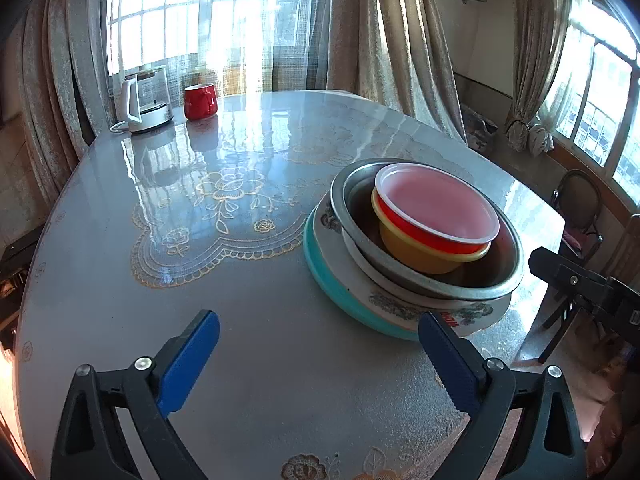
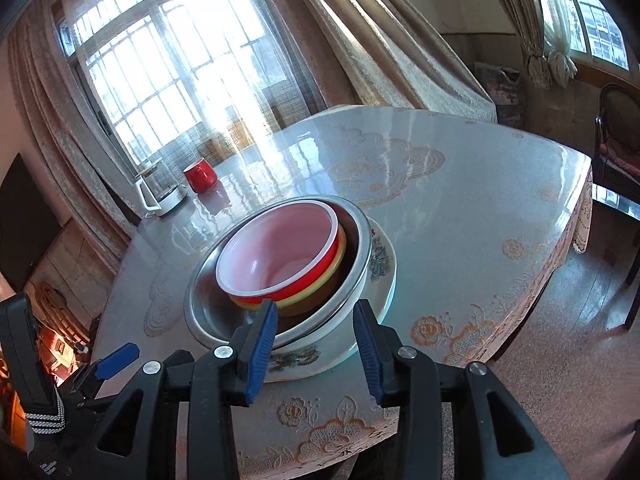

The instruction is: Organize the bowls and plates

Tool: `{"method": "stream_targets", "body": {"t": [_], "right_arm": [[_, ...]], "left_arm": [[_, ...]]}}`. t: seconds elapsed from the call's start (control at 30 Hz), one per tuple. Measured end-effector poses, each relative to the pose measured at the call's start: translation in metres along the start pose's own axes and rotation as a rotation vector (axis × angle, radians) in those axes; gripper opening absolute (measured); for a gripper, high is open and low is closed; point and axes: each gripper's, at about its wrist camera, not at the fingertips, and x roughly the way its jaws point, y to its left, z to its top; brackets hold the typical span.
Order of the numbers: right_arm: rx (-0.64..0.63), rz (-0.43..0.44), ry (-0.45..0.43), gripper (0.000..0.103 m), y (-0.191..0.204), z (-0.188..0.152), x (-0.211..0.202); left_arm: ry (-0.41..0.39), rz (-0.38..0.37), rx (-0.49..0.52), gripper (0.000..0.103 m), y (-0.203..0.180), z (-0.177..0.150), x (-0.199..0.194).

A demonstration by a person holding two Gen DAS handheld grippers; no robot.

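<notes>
Showing stack (image 2: 294,276) nested near the worktop (image 2: 460,216) edge; left gripper (image 1: 318,356) spread wide, right gripper (image 2: 316,344) part-open, both empty; a careless nudge could tip the off-centre bowls (image 1: 438,220).

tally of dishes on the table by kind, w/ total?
Plates: 2, a teal plate at the bottom and a floral plate on it
Metal bowls: 1, the steel bowl
Plastic bowls: 2, the yellow bowl with the red bowl nested in it
Mugs: 1, the red mug
Kettles: 1, the kettle
Total: 7
</notes>
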Motion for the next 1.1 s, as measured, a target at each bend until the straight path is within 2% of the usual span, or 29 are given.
{"method": "stream_targets", "body": {"t": [0.2, 0.47, 0.67, 1.0, 1.1], "right_arm": [[-0.021, -0.013, -0.033, 0.045, 0.006, -0.017, -0.011], [-0.062, -0.068, -0.05, 0.069, 0.016, -0.043, -0.019], [-0.096, -0.105, -0.028, 0.071, 0.022, -0.062, -0.018], [-0.06, -0.124, -0.047, 0.072, 0.015, -0.079, -0.035], [-0.076, -0.119, -0.046, 0.072, 0.018, -0.082, -0.037]], "left_arm": [[-0.034, 0.02, 0.024, 0.103, 0.002, -0.015, -0.012], [-0.058, 0.006, 0.009, 0.103, 0.01, -0.033, -0.026], [-0.037, -0.014, -0.041, 0.103, 0.019, -0.046, -0.031], [-0.089, 0.087, -0.044, 0.103, 0.029, -0.067, -0.046], [-0.086, 0.086, -0.044, 0.103, 0.029, -0.07, -0.047]]}}
